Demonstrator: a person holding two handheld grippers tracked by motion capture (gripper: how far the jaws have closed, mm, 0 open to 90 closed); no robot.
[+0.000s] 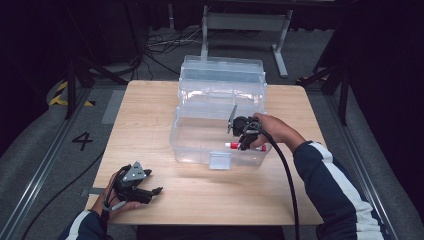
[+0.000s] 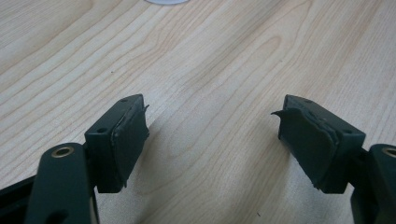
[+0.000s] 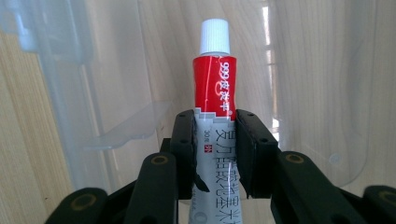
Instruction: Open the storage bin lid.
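right gripper view: right hand-held gripper clamps tube, cap pointing ahead

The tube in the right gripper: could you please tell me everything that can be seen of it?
The tube is a small soft squeeze tube, red towards the top and white-grey below, with printed characters and a ribbed white screw cap that is on. The right gripper clamps its lower body between both pads. In the high view it lies nearly level, cap pointing left, inside the clear plastic box near its front wall. Whether it touches the box floor cannot be told.
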